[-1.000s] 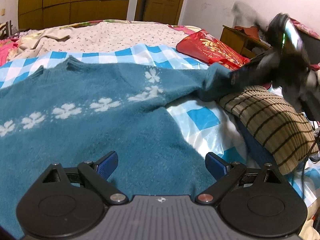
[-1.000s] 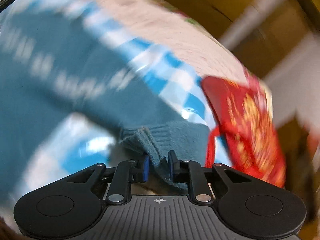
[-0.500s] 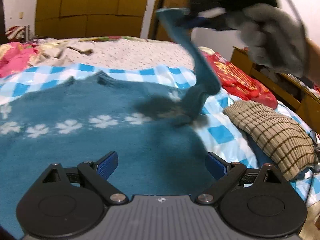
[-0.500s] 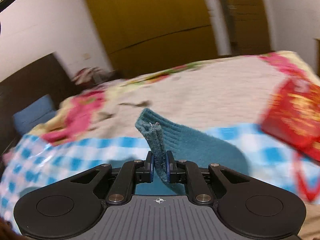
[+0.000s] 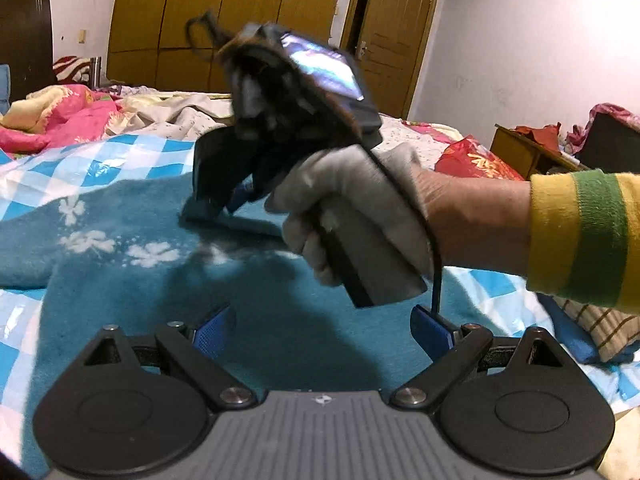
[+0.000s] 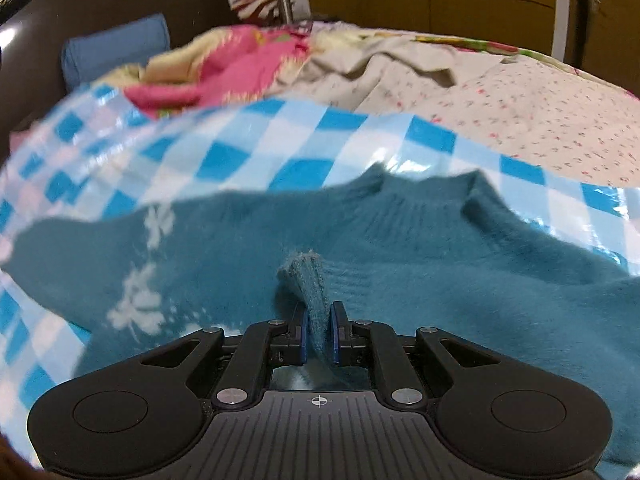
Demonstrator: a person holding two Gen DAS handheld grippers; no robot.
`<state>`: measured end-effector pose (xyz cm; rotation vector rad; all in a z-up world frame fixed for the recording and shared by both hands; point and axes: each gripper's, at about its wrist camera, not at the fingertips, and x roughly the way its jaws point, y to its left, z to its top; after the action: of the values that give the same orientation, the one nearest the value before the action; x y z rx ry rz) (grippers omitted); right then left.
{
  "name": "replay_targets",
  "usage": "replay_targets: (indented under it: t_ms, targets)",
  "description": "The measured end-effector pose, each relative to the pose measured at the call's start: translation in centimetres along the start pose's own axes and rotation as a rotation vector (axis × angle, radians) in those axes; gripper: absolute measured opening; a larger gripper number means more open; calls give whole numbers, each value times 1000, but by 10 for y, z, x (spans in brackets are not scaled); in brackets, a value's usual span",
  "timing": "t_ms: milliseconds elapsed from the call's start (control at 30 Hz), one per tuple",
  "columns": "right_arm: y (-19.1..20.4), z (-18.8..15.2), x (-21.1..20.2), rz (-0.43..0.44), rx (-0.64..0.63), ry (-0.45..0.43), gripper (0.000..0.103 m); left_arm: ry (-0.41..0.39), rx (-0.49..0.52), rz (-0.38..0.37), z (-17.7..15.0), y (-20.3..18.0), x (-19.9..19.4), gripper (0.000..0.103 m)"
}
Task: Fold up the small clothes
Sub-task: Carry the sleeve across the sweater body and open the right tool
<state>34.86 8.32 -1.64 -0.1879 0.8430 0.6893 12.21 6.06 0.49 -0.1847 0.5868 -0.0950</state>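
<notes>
left gripper [image 5: 320,330] sits lower middle of its view, jaws wide open over the teal sweater [image 5: 120,248] spread on the bed; right gripper [image 6: 319,334] pinches the sleeve cuff [image 6: 308,280] mid-frame, which might slip or bunch if dropped crooked

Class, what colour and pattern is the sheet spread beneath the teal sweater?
Blue-and-white check; the sheet under the sweater shows best in the right wrist view.

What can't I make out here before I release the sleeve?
- Left wrist view: right claw tips and cuff contact, motion-blurred, behind its body.
- Right wrist view: sleeve below the pads, hidden by the claw body.
- Both views: sweater hem, cut off by the left claw body and frame edge.
</notes>
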Motion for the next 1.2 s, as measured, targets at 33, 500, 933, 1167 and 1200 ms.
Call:
replay_targets:
  t_ms: [33, 500, 933, 1167, 1200]
  targets:
    - [1, -4, 1, -7, -15, 6, 11, -1, -1, 2, -2, 2, 0, 103]
    - [36, 8, 2, 13, -33, -99, 11, -27, -35, 5, -4, 16, -8, 103]
    - [61, 4, 31, 88, -71, -8, 15, -15, -91, 37, -5, 31, -5, 103]
    - [15, 2, -12, 134, 30, -84, 18, -5, -70, 48, -5, 28, -2, 103]
    - [4, 0, -23, 123, 49, -107, 18, -6, -69, 49, -5, 28, -1, 103]
